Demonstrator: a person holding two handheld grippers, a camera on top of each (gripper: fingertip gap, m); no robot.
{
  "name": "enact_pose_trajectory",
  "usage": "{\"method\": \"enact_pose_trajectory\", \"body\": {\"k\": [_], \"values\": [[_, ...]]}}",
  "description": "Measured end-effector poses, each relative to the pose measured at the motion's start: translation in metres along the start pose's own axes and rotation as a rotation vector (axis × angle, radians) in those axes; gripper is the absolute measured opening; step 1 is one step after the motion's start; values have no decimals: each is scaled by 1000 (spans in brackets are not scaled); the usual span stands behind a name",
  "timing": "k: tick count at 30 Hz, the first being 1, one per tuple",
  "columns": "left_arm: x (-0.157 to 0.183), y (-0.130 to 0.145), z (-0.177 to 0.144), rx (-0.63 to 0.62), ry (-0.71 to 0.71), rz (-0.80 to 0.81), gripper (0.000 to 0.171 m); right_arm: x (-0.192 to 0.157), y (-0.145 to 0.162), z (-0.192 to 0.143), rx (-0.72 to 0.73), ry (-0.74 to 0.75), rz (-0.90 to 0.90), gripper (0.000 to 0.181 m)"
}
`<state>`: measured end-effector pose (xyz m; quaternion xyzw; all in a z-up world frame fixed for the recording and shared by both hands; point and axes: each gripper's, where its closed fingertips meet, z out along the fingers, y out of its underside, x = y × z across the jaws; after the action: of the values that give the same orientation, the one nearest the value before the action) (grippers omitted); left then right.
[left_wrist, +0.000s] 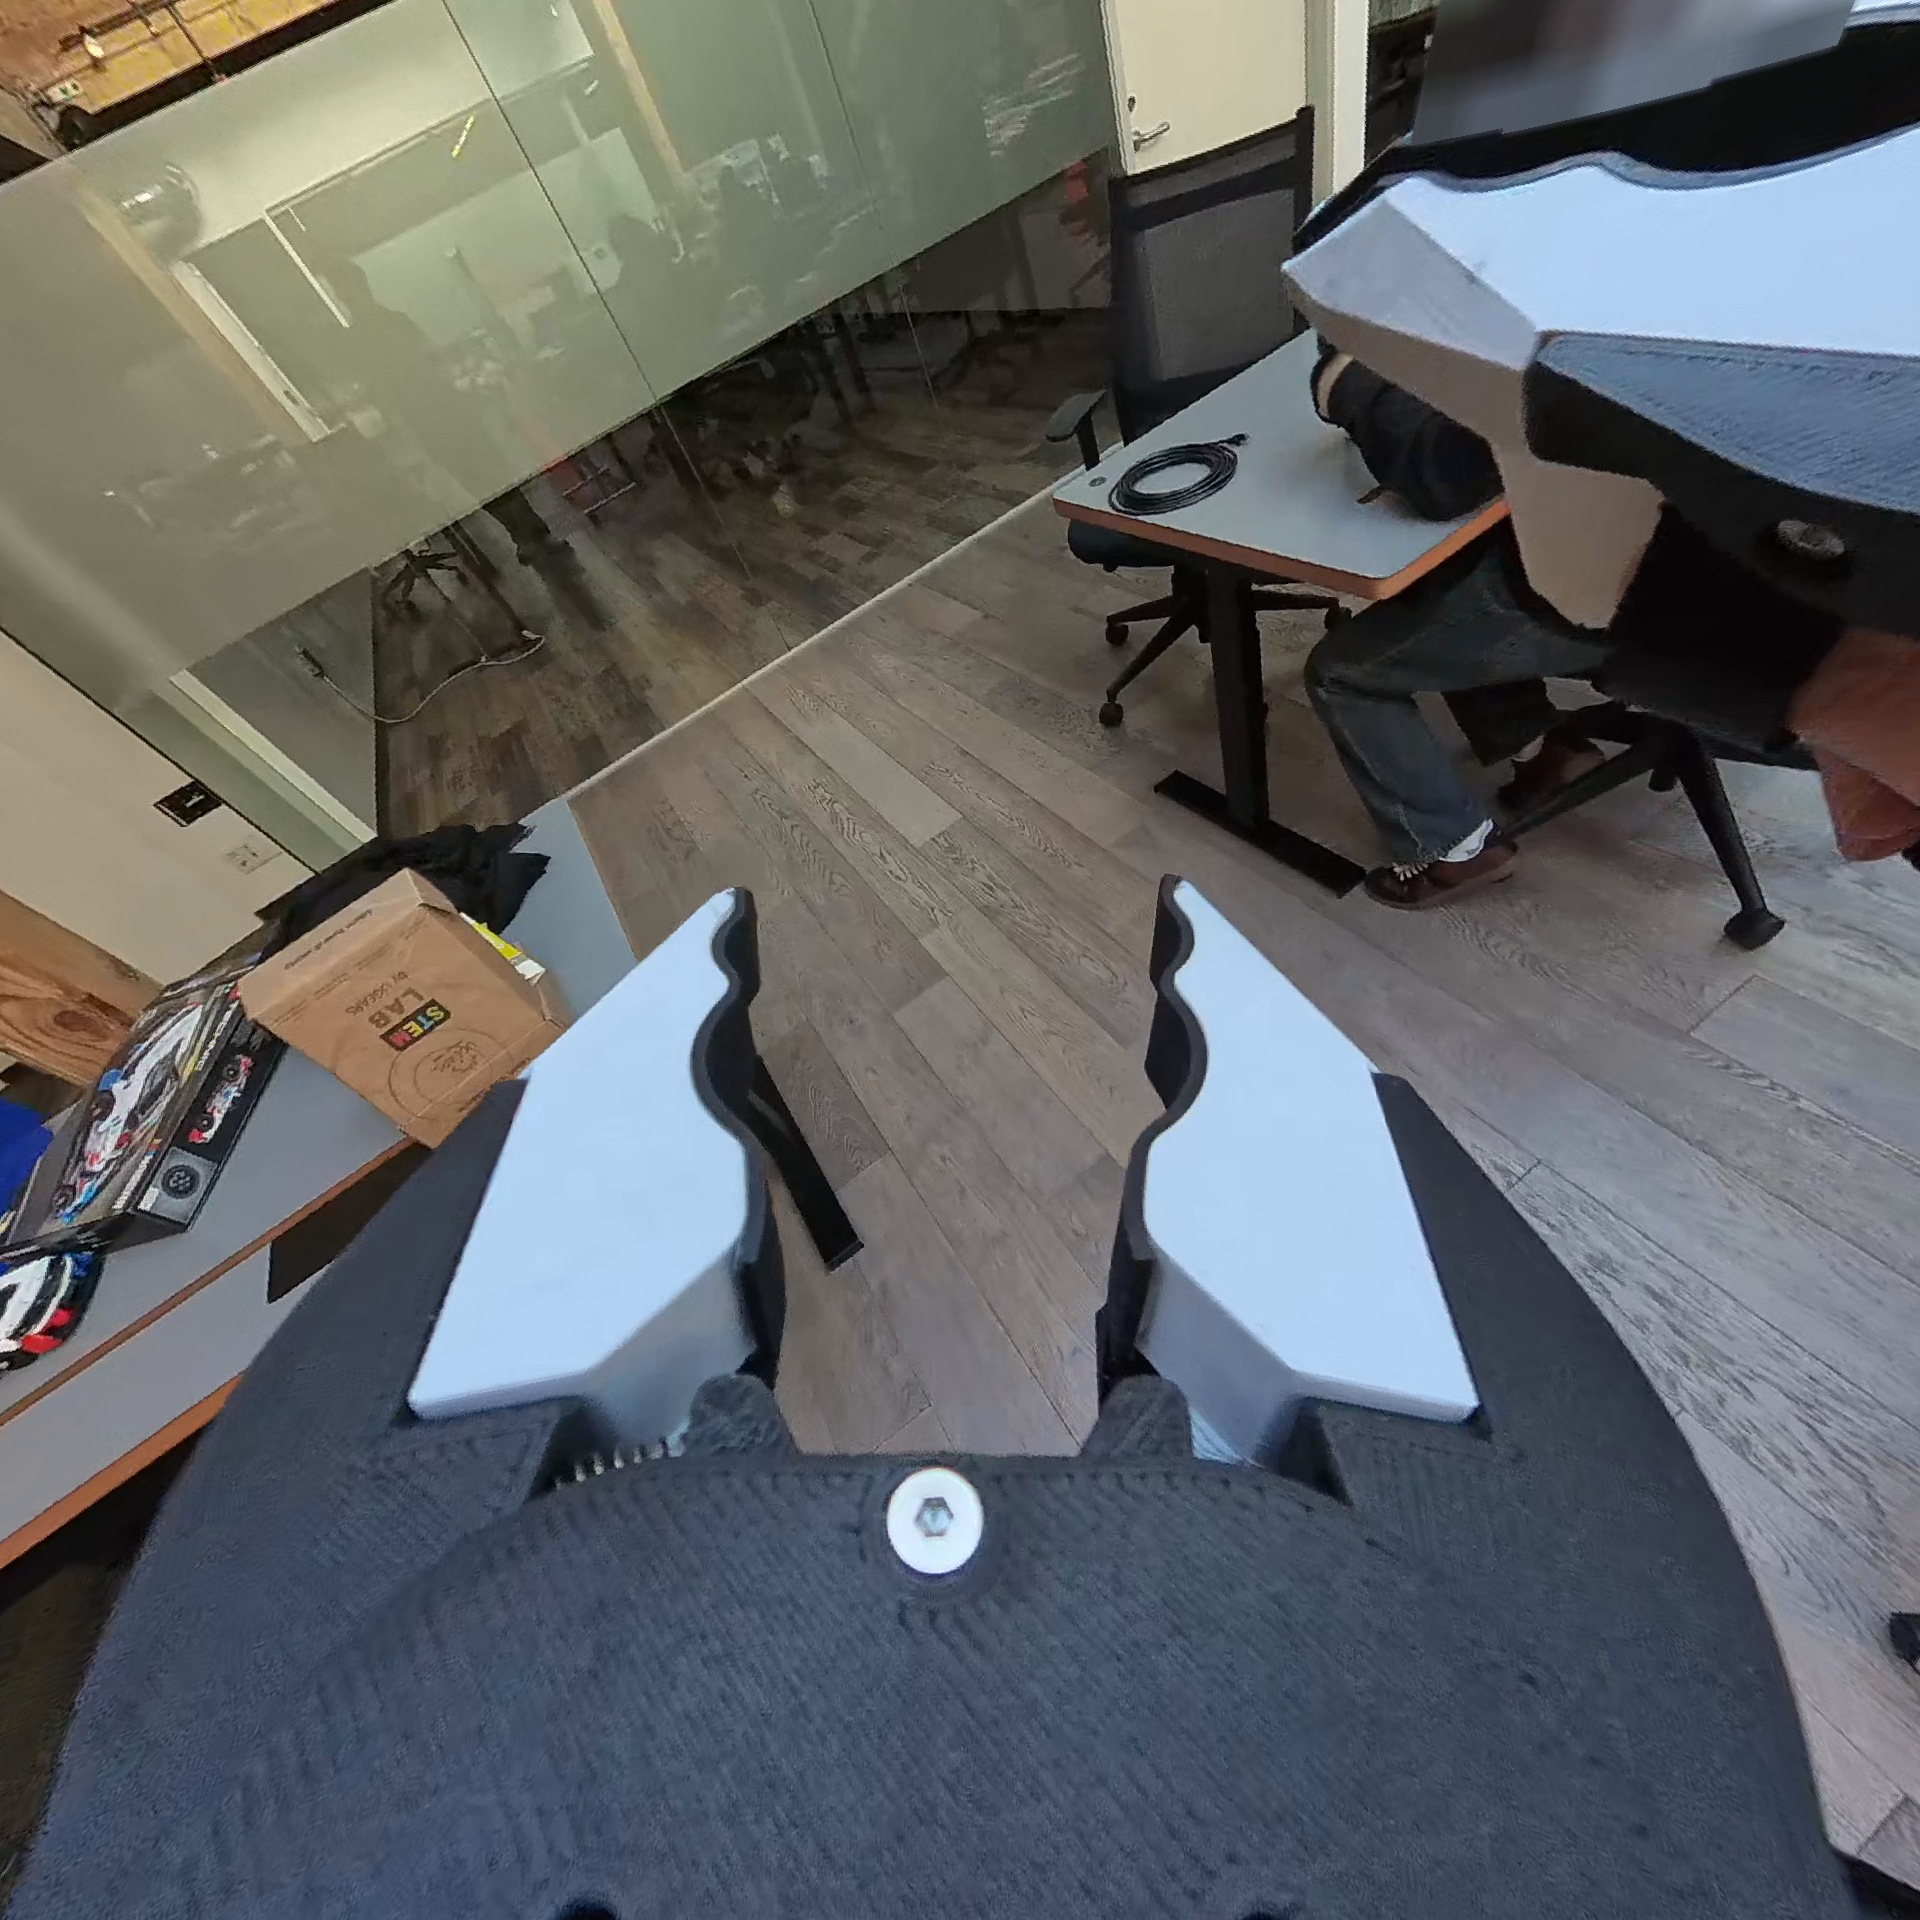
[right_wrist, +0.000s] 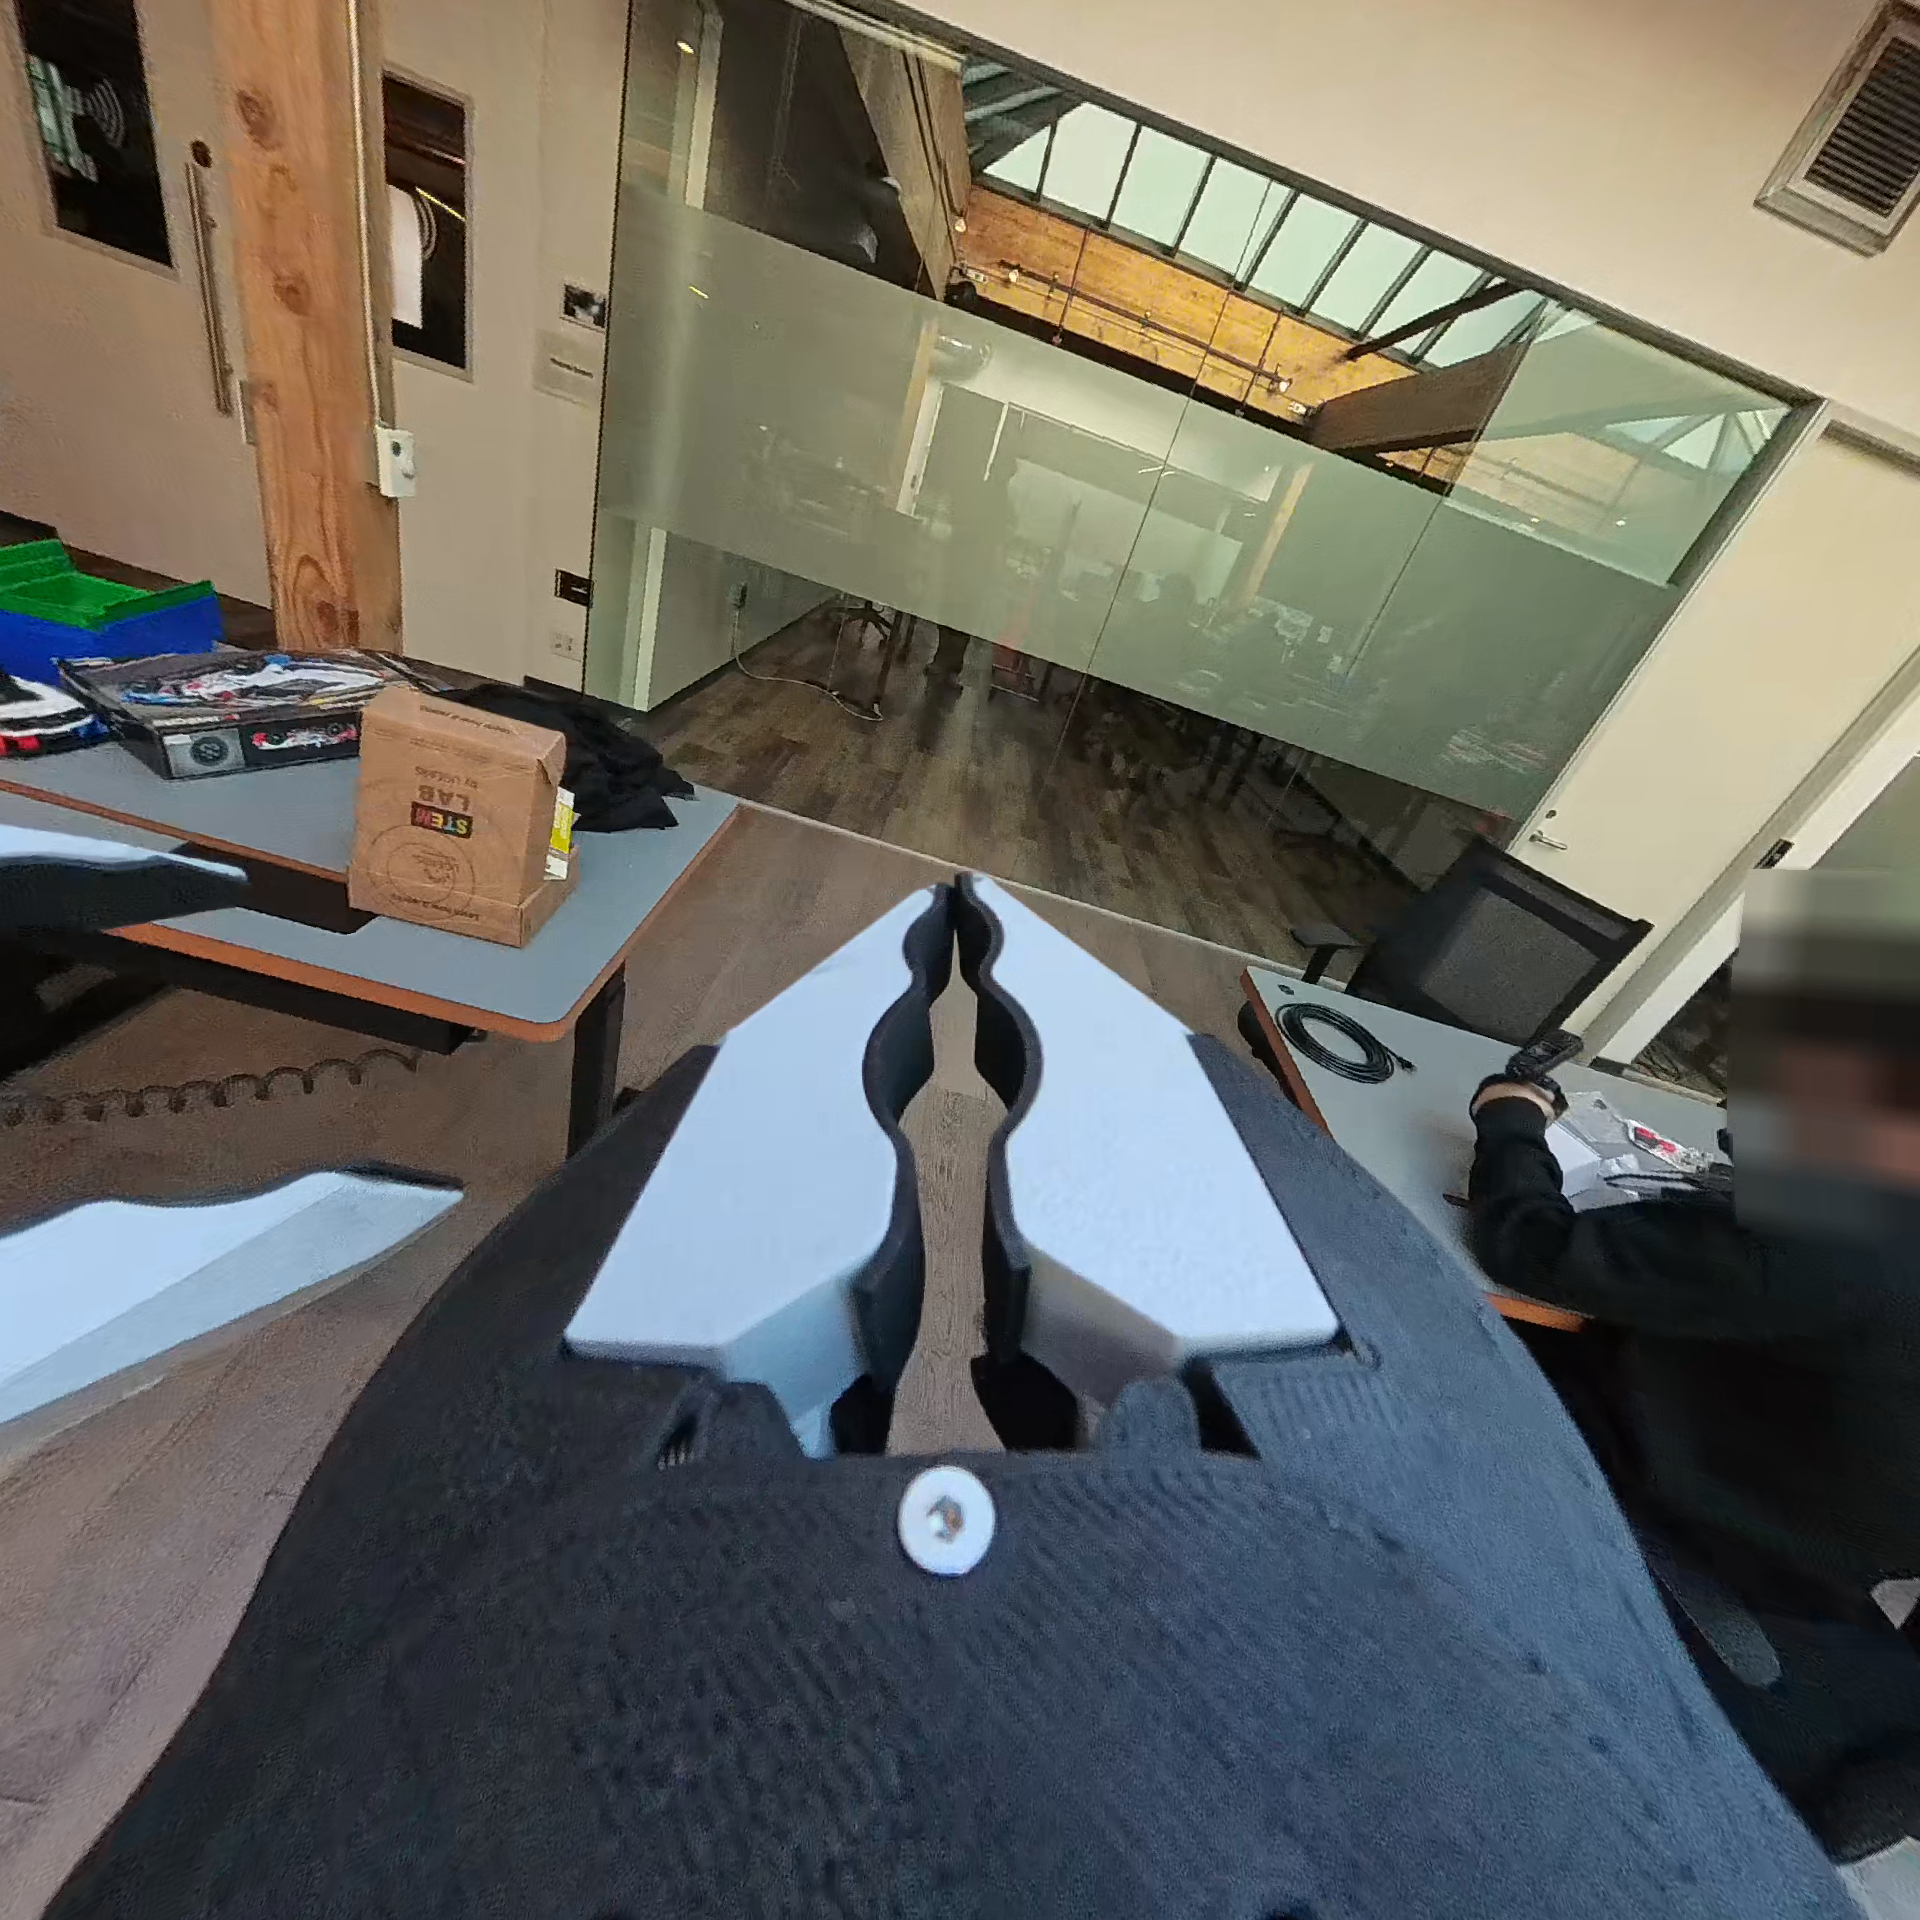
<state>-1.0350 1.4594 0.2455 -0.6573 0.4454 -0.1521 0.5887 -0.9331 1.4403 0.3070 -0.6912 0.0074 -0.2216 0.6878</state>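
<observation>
In the left wrist view, a brown box (left_wrist: 416, 1013) sits on a grey table (left_wrist: 312, 1143) at the left edge. At centre, the left gripper (left_wrist: 956, 904) is spread wide, holding nothing, over wood floor (left_wrist: 987, 831). The right gripper (left_wrist: 1621, 343) fills the upper right. In the right wrist view, the right gripper (right_wrist: 956, 883) is at centre, tips touching, empty.
</observation>
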Motion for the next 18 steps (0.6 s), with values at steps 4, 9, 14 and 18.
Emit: {"method": "enact_pose_trajectory", "body": {"k": [4,9,14,18], "values": [[0,-10,63,-19,17,10,74,29,16,50,-22,14,-5,0],[-8,-29,143,-27,8,-10,74,60,41,116,-74,-12,-48,0],[-20,-36,204,-33,-21,-41,74,81,62,171,-103,-44,-56,0],[-30,-35,245,-62,-21,-56,74,94,73,207,-123,-44,-78,0]]}}
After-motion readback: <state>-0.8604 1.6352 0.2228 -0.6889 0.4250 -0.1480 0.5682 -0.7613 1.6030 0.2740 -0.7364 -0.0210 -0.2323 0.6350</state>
